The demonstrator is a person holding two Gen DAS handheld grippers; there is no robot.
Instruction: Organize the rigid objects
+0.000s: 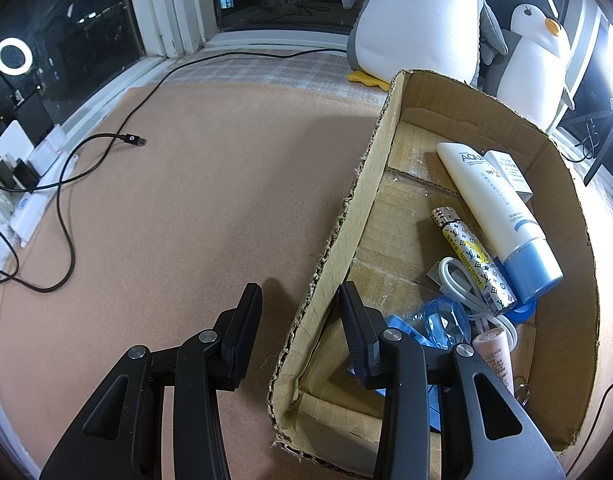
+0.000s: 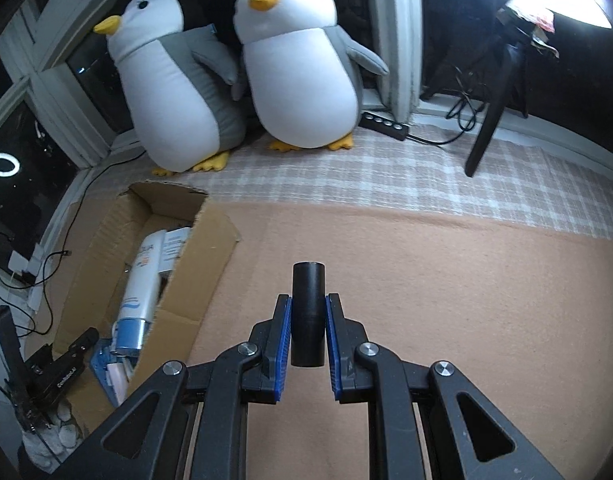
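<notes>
Over the mat's bare middle, my right gripper [image 2: 309, 322] clamps the black cylinder [image 2: 309, 312], ready to box.
Next I'd carry it left over the cardboard box [image 1: 386, 184] wall, which my spread-wide left gripper [image 1: 302, 320] straddles.

Two plush penguins [image 2: 242, 76] stand side by side on a checked cloth [image 2: 386, 184] against the window frame [image 2: 398, 32]. Just beside the right-hand penguin's feet lies a black power strip [image 2: 384, 124], its cord running away from the penguins toward a dark tripod leg [image 2: 486, 132]. Well apart from the penguins, a loose black cable [image 1: 106, 140] ends on the tan mat [image 1: 186, 220], and a ring light [image 1: 12, 56] reflects in the glass.
</notes>
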